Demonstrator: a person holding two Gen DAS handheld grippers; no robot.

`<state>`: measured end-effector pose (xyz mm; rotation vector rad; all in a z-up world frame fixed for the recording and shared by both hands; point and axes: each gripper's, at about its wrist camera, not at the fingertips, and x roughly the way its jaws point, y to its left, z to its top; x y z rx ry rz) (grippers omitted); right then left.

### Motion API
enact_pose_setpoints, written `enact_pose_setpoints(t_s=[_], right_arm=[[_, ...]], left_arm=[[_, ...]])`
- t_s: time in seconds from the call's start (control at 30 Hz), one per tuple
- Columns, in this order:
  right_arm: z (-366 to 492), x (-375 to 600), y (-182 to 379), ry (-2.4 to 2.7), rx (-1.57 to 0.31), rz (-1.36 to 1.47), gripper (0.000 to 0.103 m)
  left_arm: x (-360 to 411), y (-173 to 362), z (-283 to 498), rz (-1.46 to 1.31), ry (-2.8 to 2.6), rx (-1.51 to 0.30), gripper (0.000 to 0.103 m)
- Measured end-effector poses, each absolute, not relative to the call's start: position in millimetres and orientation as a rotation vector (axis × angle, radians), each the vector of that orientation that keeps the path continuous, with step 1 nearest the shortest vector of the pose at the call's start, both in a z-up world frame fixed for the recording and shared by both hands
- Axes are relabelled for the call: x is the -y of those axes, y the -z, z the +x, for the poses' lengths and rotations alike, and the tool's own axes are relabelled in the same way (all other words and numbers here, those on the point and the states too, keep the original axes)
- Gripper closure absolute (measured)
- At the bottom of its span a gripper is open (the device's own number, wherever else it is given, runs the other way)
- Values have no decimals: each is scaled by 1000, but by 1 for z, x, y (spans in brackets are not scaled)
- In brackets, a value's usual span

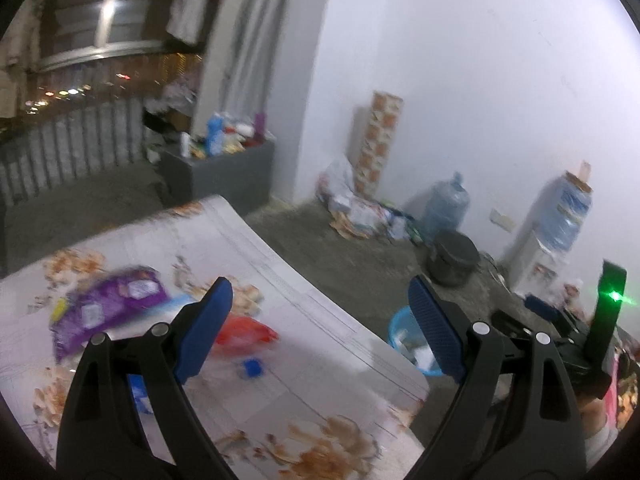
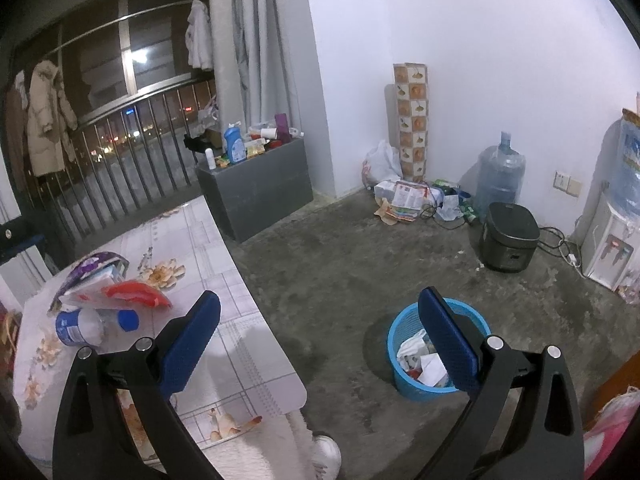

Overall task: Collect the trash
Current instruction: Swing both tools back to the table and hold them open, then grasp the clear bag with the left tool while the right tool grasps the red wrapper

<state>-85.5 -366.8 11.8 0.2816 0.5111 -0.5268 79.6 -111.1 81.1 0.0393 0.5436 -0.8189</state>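
Note:
A purple wrapper point(image 1: 106, 304), a red wrapper point(image 1: 245, 331) and a blue bottle cap point(image 1: 253, 368) lie on the flower-patterned table point(image 1: 320, 400). In the right wrist view the same pile shows the purple wrapper point(image 2: 90, 268), the red wrapper point(image 2: 136, 295) and a crushed plastic bottle point(image 2: 86, 326). A blue trash basket point(image 2: 398, 334) with paper in it stands on the floor right of the table; it also shows in the left wrist view point(image 1: 400, 326). My left gripper point(image 1: 320, 328) is open and empty above the table. My right gripper point(image 2: 320, 338) is open and empty, between table and basket.
A grey box point(image 2: 256, 196) topped with bottles stands by the balcony railing. Bags and papers point(image 2: 404, 196) lie at the wall. A water jug point(image 2: 500, 176), a black rice cooker point(image 2: 508, 242) and a water dispenser point(image 2: 608, 248) stand at the right.

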Motion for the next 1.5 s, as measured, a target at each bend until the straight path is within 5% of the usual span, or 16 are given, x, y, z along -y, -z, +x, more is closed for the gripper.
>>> enact_pose_setpoints(t_s=[0.5, 1.0, 1.5], right_arm=[[-15, 305, 3, 300, -573, 404, 28], [78, 242, 14, 162, -685, 429, 44], [106, 248, 39, 121, -757, 191, 57]], left_arm=[[-25, -63, 119, -85, 559, -572, 23], [-1, -15, 126, -24, 712, -682, 53], [14, 8, 146, -29, 793, -789, 56]])
